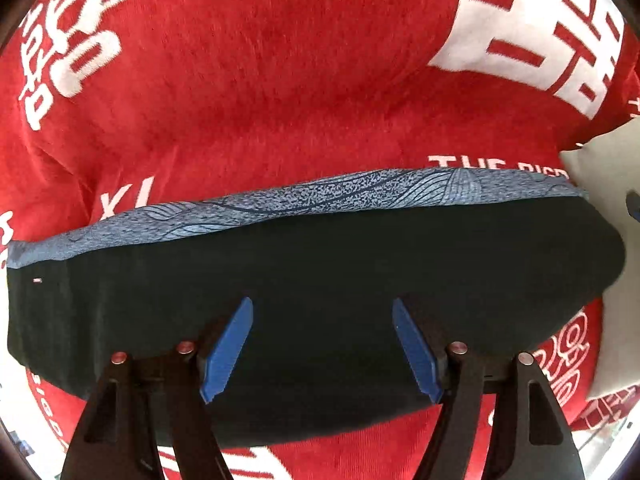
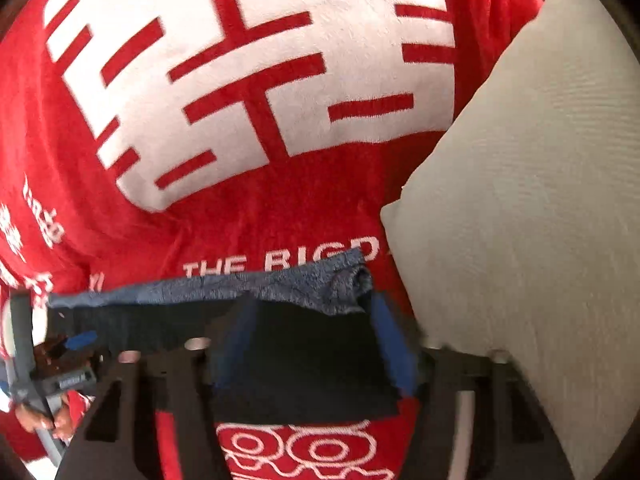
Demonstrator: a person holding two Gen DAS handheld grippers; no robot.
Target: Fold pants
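The black pants (image 1: pixel 320 256) lie folded in a long flat band on a red blanket (image 1: pixel 260 80), with a blue patterned strip (image 1: pixel 360 192) along the far edge. My left gripper (image 1: pixel 322 304) hangs straight above the middle of the band, open, its blue fingertips (image 1: pixel 240 328) spread wide with nothing pinched. In the right wrist view, my right gripper (image 2: pixel 310 312) is over the right end of the pants (image 2: pixel 304 360). Its blue fingers (image 2: pixel 390 332) stand apart either side of the black cloth, not pressing it. The blue strip (image 2: pixel 240 284) is rumpled at that end. This view is blurred.
The red blanket (image 2: pixel 280 220) carries large white characters and lettering. A pale grey pillow (image 2: pixel 520 200) lies close to the right end of the pants, also at the right edge in the left wrist view (image 1: pixel 600 176). A person's hand (image 2: pixel 36 420) shows at lower left.
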